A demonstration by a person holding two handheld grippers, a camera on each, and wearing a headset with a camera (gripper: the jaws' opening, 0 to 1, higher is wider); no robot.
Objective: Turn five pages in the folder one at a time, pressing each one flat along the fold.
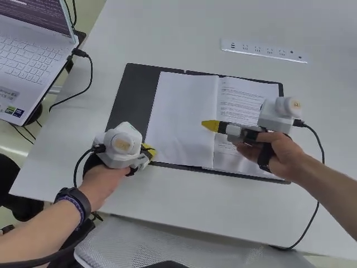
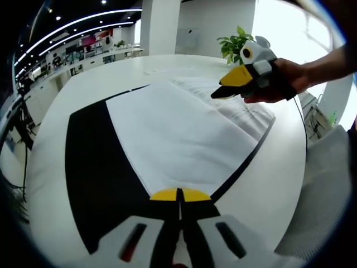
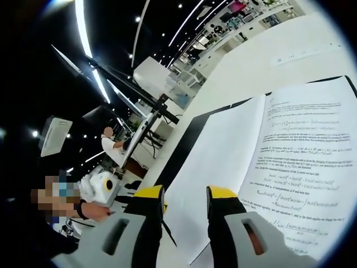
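The black folder [image 1: 134, 89] lies open on the white table. A blank white page [image 1: 181, 114] lies on its left side and a printed page [image 1: 248, 100] on its right. My right gripper [image 1: 211, 126] hovers just over the fold; in its own view the right gripper [image 3: 186, 195] is open, with the blank page's [image 3: 223, 151] near edge running between the jaws. My left gripper [image 1: 146, 153] sits at the folder's front left corner. In its own view the left gripper [image 2: 179, 194] is shut, tips over the black cover [image 2: 89, 167] by the page's corner, and the right gripper [image 2: 234, 81] shows beyond.
A laptop [image 1: 28, 50] stands at the table's far left, with a cable [image 1: 83, 78] trailing toward the folder. A white power strip [image 1: 262, 50] lies beyond the folder. A mesh chair seat [image 1: 167, 248] sits below the table's near edge.
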